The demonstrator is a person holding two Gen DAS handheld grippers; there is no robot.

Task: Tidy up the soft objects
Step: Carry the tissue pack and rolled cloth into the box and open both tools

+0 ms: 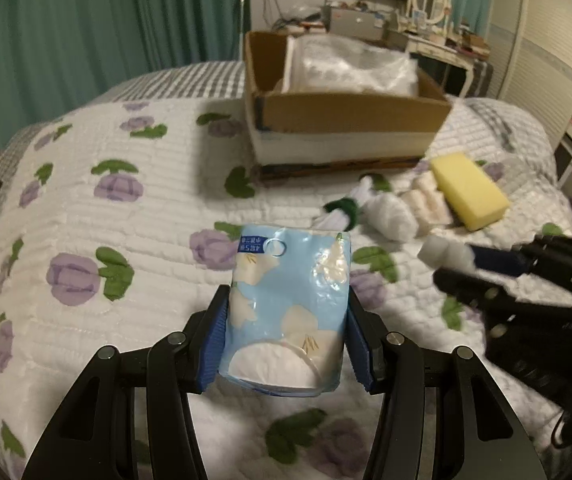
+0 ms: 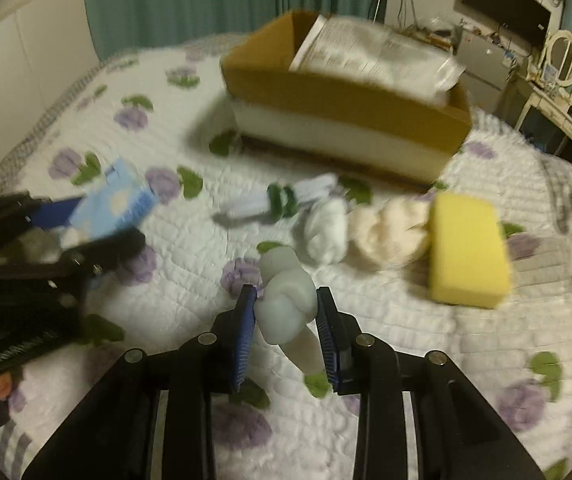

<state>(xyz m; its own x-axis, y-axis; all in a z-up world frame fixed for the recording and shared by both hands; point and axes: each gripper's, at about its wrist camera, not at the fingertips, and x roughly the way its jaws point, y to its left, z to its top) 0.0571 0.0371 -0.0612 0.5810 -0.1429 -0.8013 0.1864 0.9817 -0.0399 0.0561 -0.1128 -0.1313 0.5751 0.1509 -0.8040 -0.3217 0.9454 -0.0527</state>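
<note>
Here, two grippers over a white quilt [image 1: 86, 216] printed with purple flowers and green leaves.

Left gripper [image 1: 286, 344]: closed on a light blue tissue pack [image 1: 288, 300], blue pads pressed to both its sides, pack upright between the fingers and raised over the quilt. Printed label and a small round hole near the top edge of the pack; white tissue visible through the bottom opening. In the right wrist view, same pack [image 2: 114, 208] at 9 o'clock, gripped by the black frame.

Right gripper [image 2: 286, 336]: clamped on a knotted whitish soft toy [image 2: 286, 300], pads touching either flank, the knot bulging past the fingertips. In the left wrist view, at 3 o'clock, with the white piece [image 1: 444, 254] at its tip, blurred.

Cardboard box [image 1: 350, 110] at 12 o'clock on the quilt, open-topped, with a crinkled plastic bag [image 1: 358, 68] inside. In the right wrist view, box [image 2: 342, 100] toward 1 o'clock.

Between box and grippers, a row of soft items lying on the quilt: white bundle banded in green [image 2: 278, 200], white cotton wad [image 2: 326, 232] just beside it, cream roll [image 2: 386, 232] touching a yellow sponge [image 2: 466, 248] at 3 o'clock. Same sponge [image 1: 468, 190] at 2 o'clock in the left wrist view.

Behind, teal curtains [image 1: 106, 20] and a cluttered dresser [image 1: 438, 36] with an oval mirror.
</note>
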